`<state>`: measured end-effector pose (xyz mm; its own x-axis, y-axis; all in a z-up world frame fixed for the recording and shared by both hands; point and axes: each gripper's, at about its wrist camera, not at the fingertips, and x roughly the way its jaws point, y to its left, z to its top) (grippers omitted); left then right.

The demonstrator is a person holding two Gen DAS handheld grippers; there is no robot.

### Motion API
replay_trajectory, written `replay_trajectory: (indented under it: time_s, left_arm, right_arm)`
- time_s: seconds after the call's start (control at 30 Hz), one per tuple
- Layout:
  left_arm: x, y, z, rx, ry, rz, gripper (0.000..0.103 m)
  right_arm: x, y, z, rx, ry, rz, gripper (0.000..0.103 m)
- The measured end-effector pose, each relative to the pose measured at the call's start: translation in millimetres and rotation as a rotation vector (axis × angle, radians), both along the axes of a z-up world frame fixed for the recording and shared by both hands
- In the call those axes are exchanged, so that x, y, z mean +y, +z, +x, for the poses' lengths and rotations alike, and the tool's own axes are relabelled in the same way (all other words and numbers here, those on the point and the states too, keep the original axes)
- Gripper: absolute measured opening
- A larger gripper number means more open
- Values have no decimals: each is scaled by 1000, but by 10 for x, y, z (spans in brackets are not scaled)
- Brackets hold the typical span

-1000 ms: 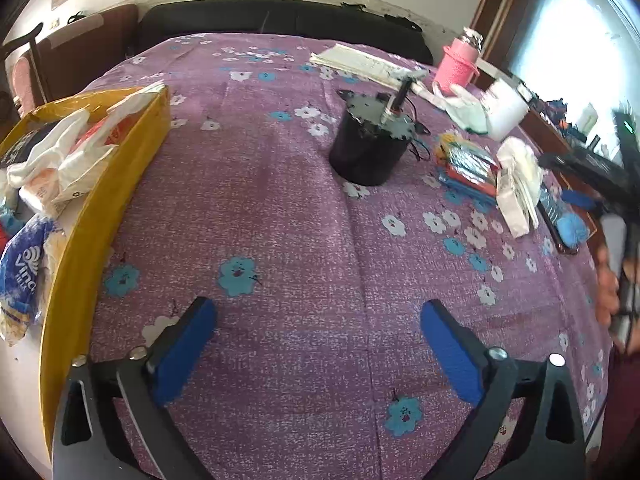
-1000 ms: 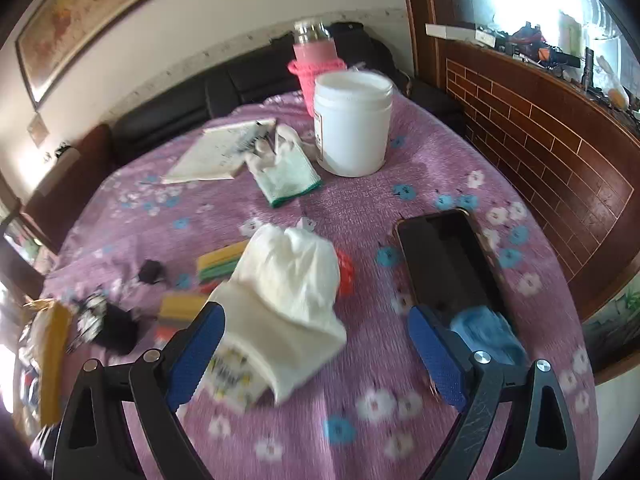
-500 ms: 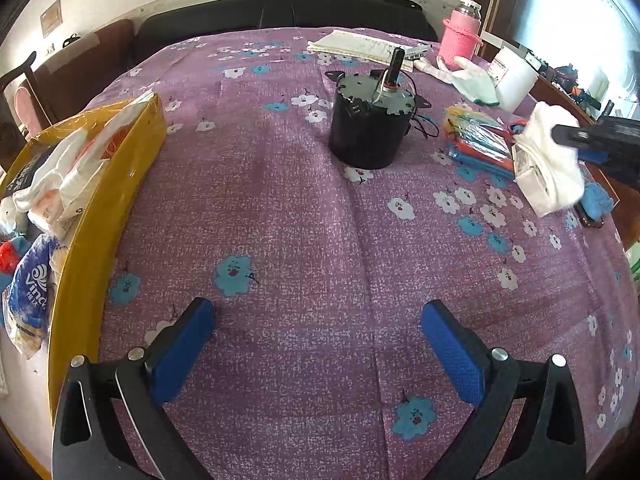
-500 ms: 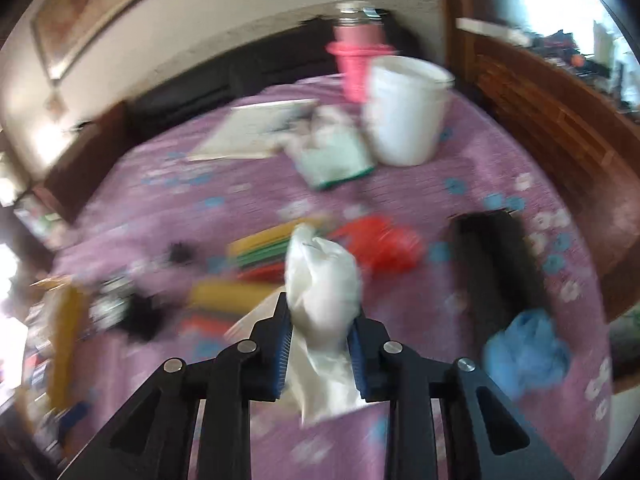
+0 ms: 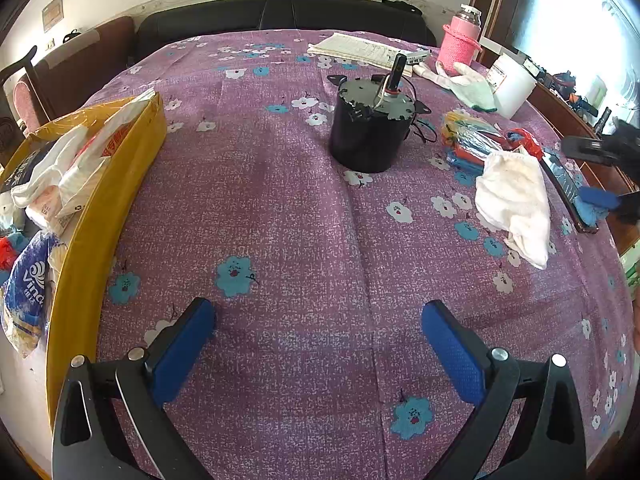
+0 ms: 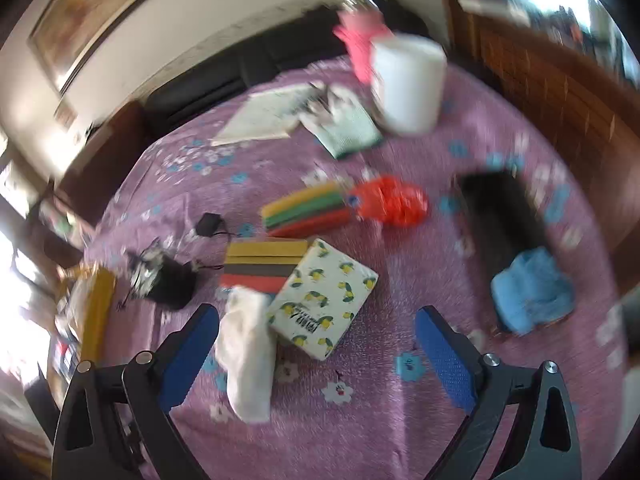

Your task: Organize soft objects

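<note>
A white cloth (image 5: 514, 200) lies loose on the purple flowered tablecloth at the right; in the right wrist view the cloth (image 6: 246, 344) lies beside my right gripper's left finger, partly over a lemon-print pack (image 6: 324, 300). My right gripper (image 6: 316, 352) is open and empty above the cloth; its view is blurred. My left gripper (image 5: 316, 344) is open and empty over bare tablecloth. A yellow box (image 5: 116, 184) at the left holds bagged soft things. A blue cloth (image 6: 532, 292) lies on a dark phone (image 6: 504, 212).
A black motor (image 5: 370, 128) stands mid-table. Stacked coloured sponges (image 6: 304, 212) and a red bag (image 6: 390, 200) lie behind the pack. A white tub (image 6: 406, 84), a pink bottle (image 5: 458, 40), a glove (image 5: 466, 84) and papers (image 5: 360, 50) sit at the far side.
My right gripper, shut on the white cloth half a second ago, has opened; the cloth now lies on the table to the left of the pack. The left gripper stayed open.
</note>
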<state>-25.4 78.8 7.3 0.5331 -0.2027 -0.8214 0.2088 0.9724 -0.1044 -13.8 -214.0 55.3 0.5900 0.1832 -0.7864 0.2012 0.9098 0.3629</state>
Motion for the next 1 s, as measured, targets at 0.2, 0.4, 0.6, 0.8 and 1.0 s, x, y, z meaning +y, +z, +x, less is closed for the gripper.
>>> replay_trajectory:
  time_s: [0.2, 0.4, 0.6, 0.8, 1.0]
  left_arm:
    - [-2, 4, 2, 0, 0, -4, 103]
    - [-63, -1, -31, 5, -38, 53, 102]
    - [-327, 502, -220, -57, -161, -81, 88]
    - [-1190, 537, 1, -98, -302, 92, 88]
    - [-1649, 135, 486, -8, -279, 142, 88]
  right_arm:
    - [-17, -250, 334, 73, -92, 24, 83]
    - [-6, -352, 349, 55, -108, 8, 66]
    - [-88, -346, -65, 19, -109, -74, 65]
    - [-280, -405, -428, -72, -106, -44, 63]
    - [-400, -426, -530, -100, -119, 37, 62]
